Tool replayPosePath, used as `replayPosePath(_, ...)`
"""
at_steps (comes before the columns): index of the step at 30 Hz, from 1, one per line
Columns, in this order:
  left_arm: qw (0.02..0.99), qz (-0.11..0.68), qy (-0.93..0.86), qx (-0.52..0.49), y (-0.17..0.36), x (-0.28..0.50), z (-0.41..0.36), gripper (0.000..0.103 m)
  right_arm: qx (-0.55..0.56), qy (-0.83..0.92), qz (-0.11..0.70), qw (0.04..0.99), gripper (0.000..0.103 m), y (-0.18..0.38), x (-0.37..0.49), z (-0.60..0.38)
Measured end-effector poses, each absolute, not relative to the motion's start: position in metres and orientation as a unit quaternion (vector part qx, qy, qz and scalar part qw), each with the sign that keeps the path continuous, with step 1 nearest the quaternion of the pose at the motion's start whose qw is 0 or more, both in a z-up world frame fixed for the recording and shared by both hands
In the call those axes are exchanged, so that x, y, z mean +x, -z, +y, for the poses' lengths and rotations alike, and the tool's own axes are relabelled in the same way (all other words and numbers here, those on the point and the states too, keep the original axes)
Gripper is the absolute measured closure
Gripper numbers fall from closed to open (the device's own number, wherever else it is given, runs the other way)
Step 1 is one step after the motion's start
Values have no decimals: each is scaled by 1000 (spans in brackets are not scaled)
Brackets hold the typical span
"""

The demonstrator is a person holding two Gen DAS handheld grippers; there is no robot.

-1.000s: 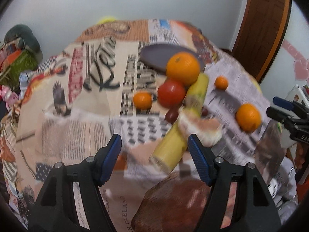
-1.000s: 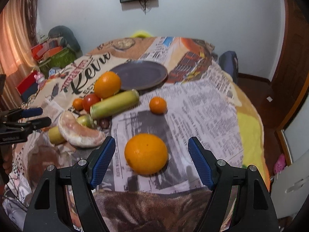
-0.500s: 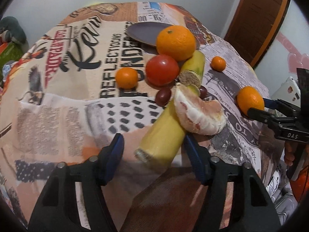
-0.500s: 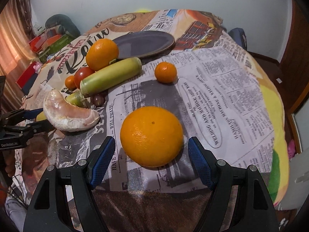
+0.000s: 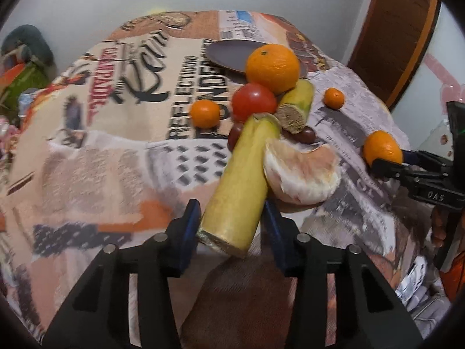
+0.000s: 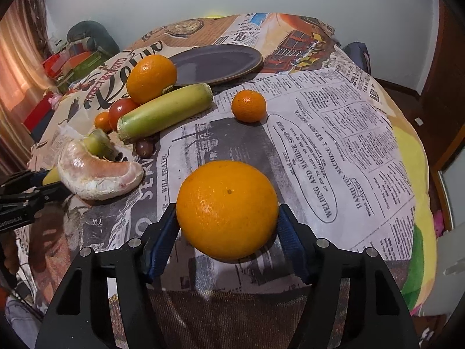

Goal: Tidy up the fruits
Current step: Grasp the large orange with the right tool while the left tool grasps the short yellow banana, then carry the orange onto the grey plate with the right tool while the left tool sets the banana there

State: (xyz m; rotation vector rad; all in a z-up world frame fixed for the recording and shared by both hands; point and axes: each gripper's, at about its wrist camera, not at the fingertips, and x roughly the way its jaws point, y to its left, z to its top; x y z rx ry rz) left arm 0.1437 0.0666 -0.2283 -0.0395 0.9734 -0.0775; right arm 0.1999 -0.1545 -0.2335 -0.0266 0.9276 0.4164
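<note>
The left claw (image 5: 232,226) has just been closing, and its blue pads now press both sides of the near end of the yellow stalk (image 5: 242,174). The stalk's long axis runs from the lower centre of the frame up toward the tomato (image 5: 253,100).

The right claw (image 6: 228,226) has also been closing, and it touches the big orange (image 6: 227,208) at both flanks in the lower centre.

The plate (image 6: 216,63) lies at the upper centre, beyond both. The pomelo piece (image 5: 302,173) hides whether it leans on the stalk.
</note>
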Motion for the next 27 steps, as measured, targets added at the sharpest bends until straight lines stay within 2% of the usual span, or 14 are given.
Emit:
replayPosePath(1,883,468,28,-19,227,139,69,66,-12,-199,444,874,39,233,199,-155)
replayPosePath(7,881,472,20,-15,221,122,80,66,-2,-206,446,871,39,232,193,-158)
replayPosePath(27,865,496,65,-33,230,177,75,68,5,-213,447,869,40,231,194,-159)
